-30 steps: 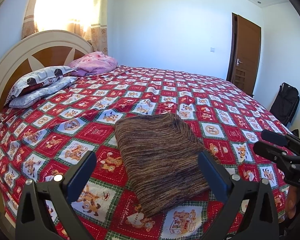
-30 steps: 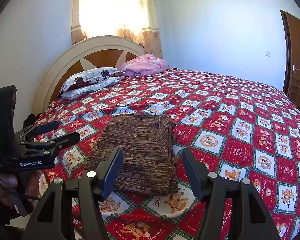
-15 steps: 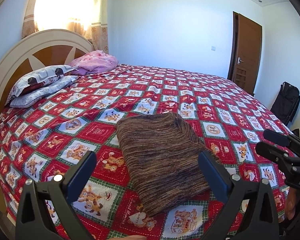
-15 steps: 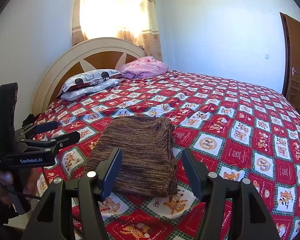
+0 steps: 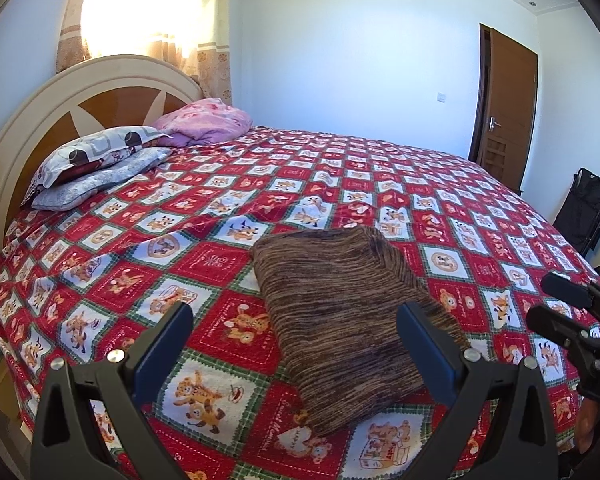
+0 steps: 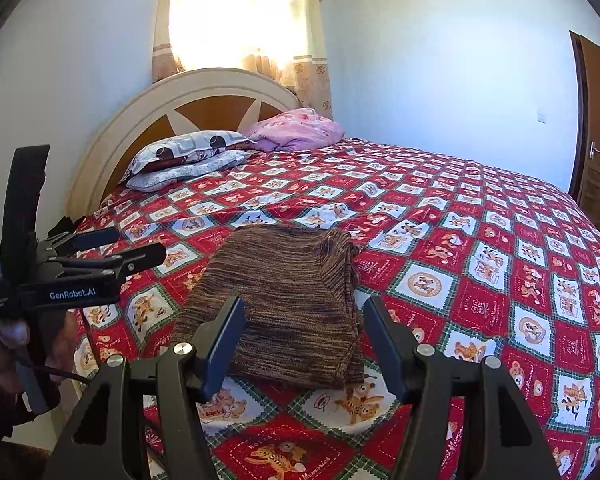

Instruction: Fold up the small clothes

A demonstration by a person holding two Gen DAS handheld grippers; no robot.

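A brown striped knit garment (image 5: 340,304) lies folded into a flat rectangle near the front edge of the bed; it also shows in the right wrist view (image 6: 284,300). My left gripper (image 5: 296,320) is open and empty, held above and in front of the garment, apart from it. My right gripper (image 6: 304,316) is open and empty, also held back from the garment's near edge. The right gripper shows from the side at the right of the left wrist view (image 5: 572,308). The left gripper shows at the left of the right wrist view (image 6: 112,248).
The bed has a red patchwork cartoon bedspread (image 5: 220,240). Grey pillows (image 5: 96,164) and a pink bundle (image 5: 204,120) lie by the curved headboard (image 5: 32,120). A brown door (image 5: 504,104) and a black bag (image 5: 584,208) stand at the far right.
Both grippers have drifted slightly; the views shifted a little, with the garment sitting marginally higher in frame. The garment has not moved and both grippers stay open.
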